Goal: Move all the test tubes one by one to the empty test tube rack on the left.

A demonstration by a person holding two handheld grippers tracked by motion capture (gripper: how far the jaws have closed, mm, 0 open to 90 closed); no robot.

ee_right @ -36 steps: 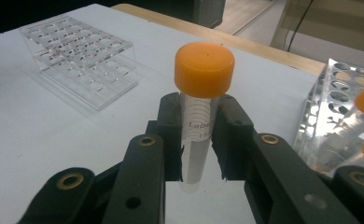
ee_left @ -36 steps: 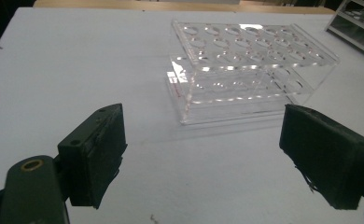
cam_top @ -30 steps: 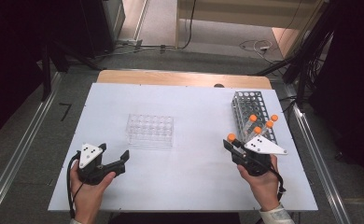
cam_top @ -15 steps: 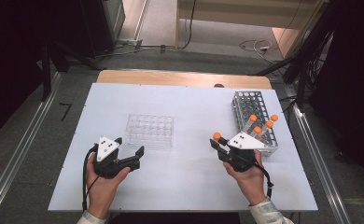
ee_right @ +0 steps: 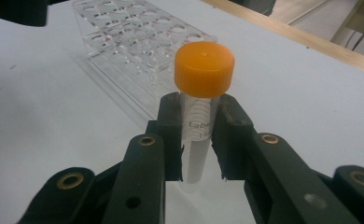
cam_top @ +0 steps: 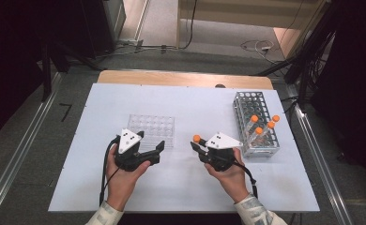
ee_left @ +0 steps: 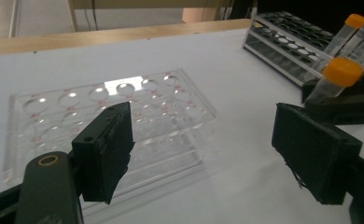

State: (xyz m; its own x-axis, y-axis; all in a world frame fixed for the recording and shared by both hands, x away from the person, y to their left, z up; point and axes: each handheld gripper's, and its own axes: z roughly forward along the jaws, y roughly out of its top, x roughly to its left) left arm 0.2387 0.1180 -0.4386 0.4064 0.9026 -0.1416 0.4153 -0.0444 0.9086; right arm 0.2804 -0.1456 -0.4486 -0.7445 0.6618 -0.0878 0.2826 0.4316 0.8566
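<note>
Right gripper (ee_right: pixel 196 135) clamped on a clear plastic tube (ee_right: pixel 196 140) with ribbed orange cap – at 3 o'clock of the clear acrylic well rack (cam_top: pixel 151 131), left gripper (cam_top: pixel 158 151) jaws apart, just been closing, nothing between, wire rack (cam_top: pixel 256 123) at 2 o'clock.

A clear plastic tube (ee_right: pixel 199 126) with an orange screw cap and a printed label stands clamped upright between the pads of the right claw (ee_right: pixel 199 140), held above the white table (cam_top: pixel 195 187), just right of the clear well rack (cam_top: pixel 151 130).
</note>
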